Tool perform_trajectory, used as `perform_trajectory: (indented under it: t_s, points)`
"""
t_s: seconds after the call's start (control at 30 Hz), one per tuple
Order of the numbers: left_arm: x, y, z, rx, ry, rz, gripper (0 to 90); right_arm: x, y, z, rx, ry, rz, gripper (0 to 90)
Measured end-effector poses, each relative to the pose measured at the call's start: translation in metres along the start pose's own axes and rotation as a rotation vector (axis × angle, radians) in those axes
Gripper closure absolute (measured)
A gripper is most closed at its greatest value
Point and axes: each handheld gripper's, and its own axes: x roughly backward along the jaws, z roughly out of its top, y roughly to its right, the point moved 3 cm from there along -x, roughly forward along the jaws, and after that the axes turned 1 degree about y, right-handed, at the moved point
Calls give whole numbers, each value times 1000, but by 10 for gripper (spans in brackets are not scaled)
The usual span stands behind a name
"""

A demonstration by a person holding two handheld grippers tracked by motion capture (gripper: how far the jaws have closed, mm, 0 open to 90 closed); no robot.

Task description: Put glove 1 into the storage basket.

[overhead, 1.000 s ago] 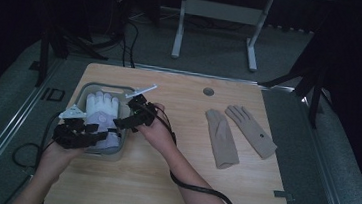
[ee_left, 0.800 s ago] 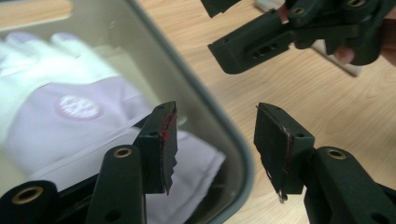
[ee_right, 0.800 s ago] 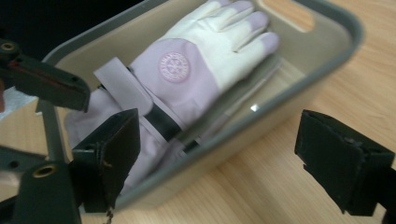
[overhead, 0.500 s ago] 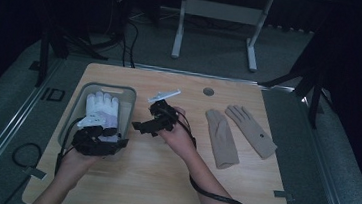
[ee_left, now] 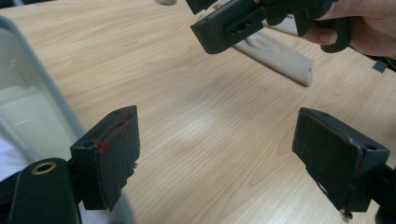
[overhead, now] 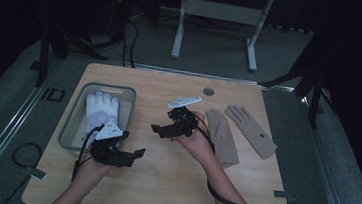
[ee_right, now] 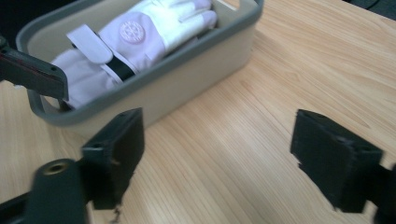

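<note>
From the high view, the white gloves [overhead: 101,112] are seen lying in the grey bin [overhead: 72,121], just behind the left gripper [overhead: 136,154], whose jaws have just been opening with nothing between them. The right gripper [overhead: 159,129] hangs over bare table [overhead: 161,180], its jaws wide and empty though just narrowed a little; two beige gloves [overhead: 223,138] lie flat just to its right, the farther beige glove [overhead: 251,131] near the table's right edge. The step is judged to be the turn from the binned pair to the beige pair; next, a reach rightward and a pinch on thin cloth would be called for.

In the left gripper view, only wood is framed between the spread jaws, the bin wall [ee_left: 28,93] close at their left.

In the right gripper view, the bin [ee_right: 196,70] stands ahead and left of the parted jaws, with open wood ahead.
</note>
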Motion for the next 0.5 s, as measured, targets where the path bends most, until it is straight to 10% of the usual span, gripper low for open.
perform_trajectory:
  t_s: [0.5]
  points:
    - [-31, 24, -19, -67, -24, -101, 154, 24, 23, -42, -3, 6, -60, 311]
